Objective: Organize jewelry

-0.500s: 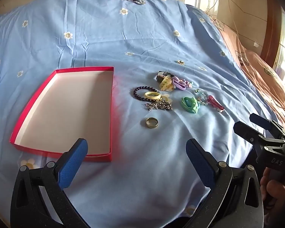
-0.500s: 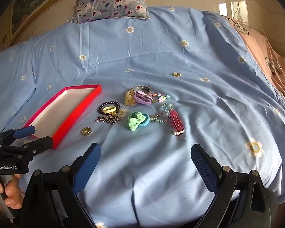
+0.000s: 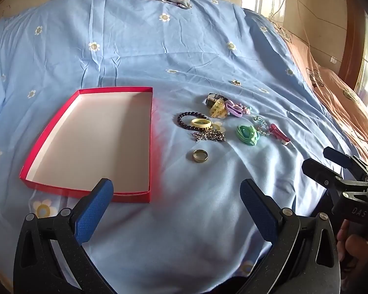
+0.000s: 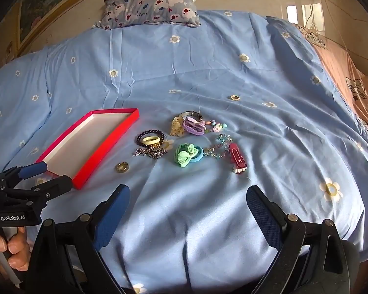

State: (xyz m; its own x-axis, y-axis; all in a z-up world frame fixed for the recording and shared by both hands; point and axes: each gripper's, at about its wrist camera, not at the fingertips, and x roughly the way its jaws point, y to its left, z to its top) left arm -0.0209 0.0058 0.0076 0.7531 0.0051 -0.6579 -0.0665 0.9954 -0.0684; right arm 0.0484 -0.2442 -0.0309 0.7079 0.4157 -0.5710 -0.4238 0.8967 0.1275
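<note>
A bed (image 3: 184, 49) covered by a blue daisy-print sheet fills both views, with a patterned pillow (image 4: 151, 5) at its far end and an orange quilt (image 3: 336, 103) along its right side. On the sheet lies a shallow red box (image 3: 151, 142) with a white, bare inside, left of the jewelry.

The left claw (image 3: 176, 205) hovers low over the near sheet, its blue fingers wide apart and holding nothing, the left finger in front of the box's near right corner. The right claw (image 4: 187, 208) hovers likewise, fingers wide apart and holding nothing, just right of the left one, whose tips show at the left edge of the right wrist view.

The jewelry sits in a loose cluster right of the box. A green scrunchie (image 4: 185, 155) lies near the middle, with a red clip (image 4: 238, 159) to its right and a bead chain (image 4: 218, 147) between them. A dark bead bracelet (image 3: 192, 122) has a yellow band (image 3: 201, 123) lying on it, with a silver chain (image 3: 209, 136) just in front. A purple tie (image 4: 193, 127) and a yellow clip (image 4: 176, 127) lie behind, touching a watch (image 3: 212, 99). A gold ring (image 3: 200, 155) sits apart, nearest the claws. Another small ring (image 4: 234, 97) lies well beyond the cluster.
</note>
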